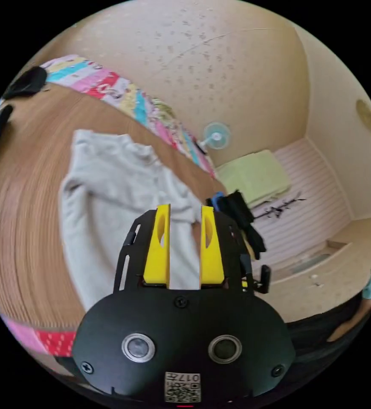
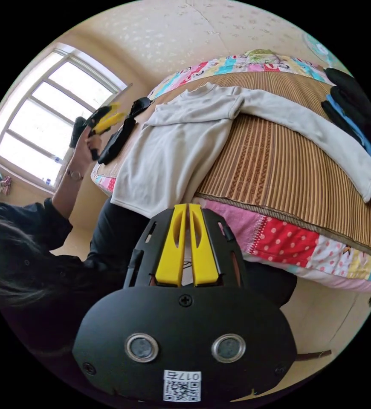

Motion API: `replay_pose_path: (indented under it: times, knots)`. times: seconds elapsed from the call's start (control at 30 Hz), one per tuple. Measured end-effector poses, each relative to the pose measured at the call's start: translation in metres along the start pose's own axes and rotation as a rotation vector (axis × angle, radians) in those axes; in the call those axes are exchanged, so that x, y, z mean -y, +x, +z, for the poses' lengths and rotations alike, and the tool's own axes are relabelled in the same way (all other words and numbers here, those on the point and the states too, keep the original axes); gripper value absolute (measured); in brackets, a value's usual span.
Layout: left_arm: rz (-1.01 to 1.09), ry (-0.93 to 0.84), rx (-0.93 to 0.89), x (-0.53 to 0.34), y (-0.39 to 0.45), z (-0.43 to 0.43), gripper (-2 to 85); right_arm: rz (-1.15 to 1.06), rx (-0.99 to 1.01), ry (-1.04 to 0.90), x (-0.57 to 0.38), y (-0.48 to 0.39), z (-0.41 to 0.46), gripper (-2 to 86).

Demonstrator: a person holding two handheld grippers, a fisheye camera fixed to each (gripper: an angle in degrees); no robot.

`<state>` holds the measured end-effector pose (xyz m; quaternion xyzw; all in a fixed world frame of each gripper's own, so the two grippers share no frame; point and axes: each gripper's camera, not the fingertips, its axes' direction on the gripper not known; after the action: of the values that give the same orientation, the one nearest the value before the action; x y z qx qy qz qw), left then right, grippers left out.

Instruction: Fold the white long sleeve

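The white long sleeve (image 2: 181,145) lies flat on the bed (image 2: 279,170), hem at its near edge, one sleeve outstretched. Left tool (image 1: 185,213): jaws apart, empty. Right tool (image 2: 188,211): jaws closed, empty

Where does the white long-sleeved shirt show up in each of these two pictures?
Left gripper view: the white long-sleeved shirt lies left of centre, just beyond the yellow jaws.
Right gripper view: it lies across the upper middle, one sleeve stretching right.
Shared landmark: the woven bamboo mat under it.
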<state>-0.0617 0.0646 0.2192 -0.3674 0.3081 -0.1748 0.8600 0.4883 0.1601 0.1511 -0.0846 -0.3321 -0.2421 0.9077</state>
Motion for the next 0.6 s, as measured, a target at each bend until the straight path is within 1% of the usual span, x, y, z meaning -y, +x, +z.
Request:
replay_pose_path:
  times: [0.07, 0.1, 0.13, 0.17, 0.2, 0.23, 0.27, 0.3, 0.33, 0.37, 0.4, 0.47, 0.5, 0.53, 0.6]
  knots:
    - [-0.090, 0.013, 0.185, -0.069, -0.031, -0.023, 11.2, 0.082, 0.015, 0.055, 0.015, 0.013, -0.002, 6.6]
    - [-0.103, 0.003, 0.237, -0.083, -0.036, -0.026, 11.2, 0.102, 0.034, 0.063, 0.020, 0.015, 0.000, 7.6]
    - [-0.142, -0.032, 0.357, -0.109, -0.046, -0.028, 11.4, 0.124, 0.064, 0.064, 0.031, 0.019, 0.008, 8.4]
    - [-0.190, -0.082, 0.436, -0.130, -0.055, -0.025, 11.9, 0.158, 0.073, 0.021, 0.042, 0.022, 0.023, 8.7]
    - [-0.205, -0.106, 0.447, -0.140, -0.059, -0.022, 11.7, 0.174, 0.075, -0.016, 0.048, 0.023, 0.032, 8.5]
    - [-0.190, -0.119, 0.419, -0.155, -0.062, -0.016, 11.2, 0.189, 0.076, -0.100, 0.058, 0.021, 0.051, 7.9]
    - [-0.157, -0.114, 0.375, -0.167, -0.061, -0.014, 6.8, 0.194, 0.062, -0.150, 0.062, 0.016, 0.065, 6.9]
    - [-0.152, -0.162, 0.325, -0.169, -0.064, -0.010, 4.6, 0.199, 0.050, -0.142, 0.061, 0.012, 0.067, 6.4]
    - [-0.150, -0.253, 0.231, -0.172, -0.071, -0.002, 4.4, 0.215, 0.024, -0.112, 0.057, 0.007, 0.062, 5.5]
    - [-0.148, -0.304, 0.201, -0.175, -0.076, -0.004, 4.2, 0.232, 0.009, -0.107, 0.052, 0.003, 0.055, 5.0]
    - [-0.151, -0.311, 0.214, -0.178, -0.077, -0.008, 4.1, 0.247, 0.002, -0.120, 0.050, 0.001, 0.053, 4.7]
    - [-0.121, -0.304, 0.300, -0.186, -0.073, -0.027, 4.1, 0.258, -0.005, -0.177, 0.040, -0.009, 0.040, 4.4]
    - [-0.111, -0.286, 0.297, -0.188, -0.072, -0.032, 4.3, 0.258, -0.007, -0.175, 0.038, -0.011, 0.036, 4.4]
    - [-0.109, -0.242, 0.282, -0.192, -0.070, -0.041, 4.8, 0.272, -0.042, -0.129, 0.036, -0.014, 0.024, 4.7]
    - [-0.130, -0.198, 0.248, -0.197, -0.069, -0.050, 5.3, 0.275, -0.068, 0.019, 0.042, -0.014, -0.004, 6.4]
